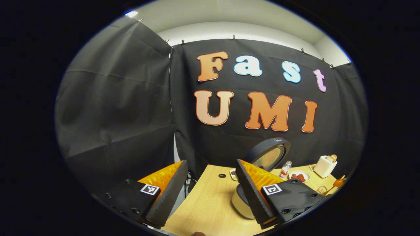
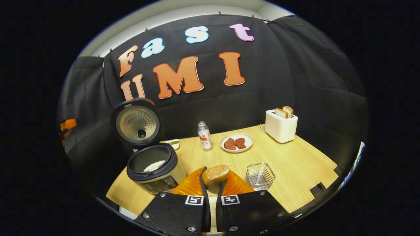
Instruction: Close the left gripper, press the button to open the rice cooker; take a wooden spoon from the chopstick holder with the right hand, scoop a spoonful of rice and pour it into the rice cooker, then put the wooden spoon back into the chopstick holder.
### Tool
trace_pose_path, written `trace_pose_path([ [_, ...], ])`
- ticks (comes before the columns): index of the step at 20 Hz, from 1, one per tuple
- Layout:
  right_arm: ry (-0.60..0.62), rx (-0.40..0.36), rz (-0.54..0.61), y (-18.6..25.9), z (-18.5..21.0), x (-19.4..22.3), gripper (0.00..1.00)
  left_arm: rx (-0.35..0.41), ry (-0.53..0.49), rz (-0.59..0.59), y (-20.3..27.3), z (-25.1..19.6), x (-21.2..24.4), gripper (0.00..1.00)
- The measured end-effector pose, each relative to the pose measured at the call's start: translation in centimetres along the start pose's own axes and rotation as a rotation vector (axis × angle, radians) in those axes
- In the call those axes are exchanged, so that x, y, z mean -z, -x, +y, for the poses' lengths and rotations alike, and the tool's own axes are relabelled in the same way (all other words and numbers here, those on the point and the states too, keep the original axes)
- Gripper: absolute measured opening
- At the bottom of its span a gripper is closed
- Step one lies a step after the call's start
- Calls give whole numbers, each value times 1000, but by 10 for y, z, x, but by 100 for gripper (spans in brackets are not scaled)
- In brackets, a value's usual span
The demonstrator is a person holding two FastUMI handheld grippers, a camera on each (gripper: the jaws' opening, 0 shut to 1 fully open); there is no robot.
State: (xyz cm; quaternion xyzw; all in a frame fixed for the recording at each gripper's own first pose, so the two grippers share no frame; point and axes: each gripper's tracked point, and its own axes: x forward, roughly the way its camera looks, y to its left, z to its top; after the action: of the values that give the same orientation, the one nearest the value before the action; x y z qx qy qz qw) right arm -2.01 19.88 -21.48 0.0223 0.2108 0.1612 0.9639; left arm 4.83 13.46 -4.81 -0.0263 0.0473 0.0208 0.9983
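The rice cooker (image 2: 154, 177) stands open on the left of the table, its round lid (image 2: 137, 123) upright and some white rice in the pot. My right gripper (image 2: 215, 172) is shut on the wooden spoon (image 2: 215, 174), whose rounded head sticks up between the fingertips, to the right of the cooker and nearer than it. A small clear mesh holder (image 2: 260, 176) sits just right of the spoon. In the left gripper view my left gripper (image 1: 211, 163) is open over the table's left end, holding nothing. The cooker (image 1: 241, 205) and its raised lid (image 1: 270, 154) stand behind its right finger.
A bottle (image 2: 204, 135), a plate of reddish food (image 2: 236, 143) and a white toaster with bread (image 2: 281, 126) stand along the back of the wooden table (image 2: 295, 170). A small dish (image 2: 172, 143) lies behind the cooker. The same bottle (image 1: 285, 168) and toaster (image 1: 325, 165) appear at the right.
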Motion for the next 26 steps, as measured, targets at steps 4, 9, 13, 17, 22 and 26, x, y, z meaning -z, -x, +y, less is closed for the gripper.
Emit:
trace_pose_path([
  [4, 45, 54, 37, -3, -2, 34, 5, 11, -25, 12, -3, 5, 6, 96],
  [9, 26, 105, 91, 5, -8, 65, 6, 13, -27, 20, -8, 12, 11, 96],
  [13, -134, 135, 118, 12, -11, 75, 6, 4, -18, 30, -13, 15, 18, 96],
  [17, -310, 92, 138, 14, 5, 78, 6, 7, -10, 46, -15, 8, 23, 96],
  [22, -565, -3, 142, -1, 26, 85, 6, -23, -17, 42, -13, 12, 20, 96],
  [26, -709, -71, 143, -12, 32, 91, 5, -35, -9, 62, -12, 10, 29, 96],
])
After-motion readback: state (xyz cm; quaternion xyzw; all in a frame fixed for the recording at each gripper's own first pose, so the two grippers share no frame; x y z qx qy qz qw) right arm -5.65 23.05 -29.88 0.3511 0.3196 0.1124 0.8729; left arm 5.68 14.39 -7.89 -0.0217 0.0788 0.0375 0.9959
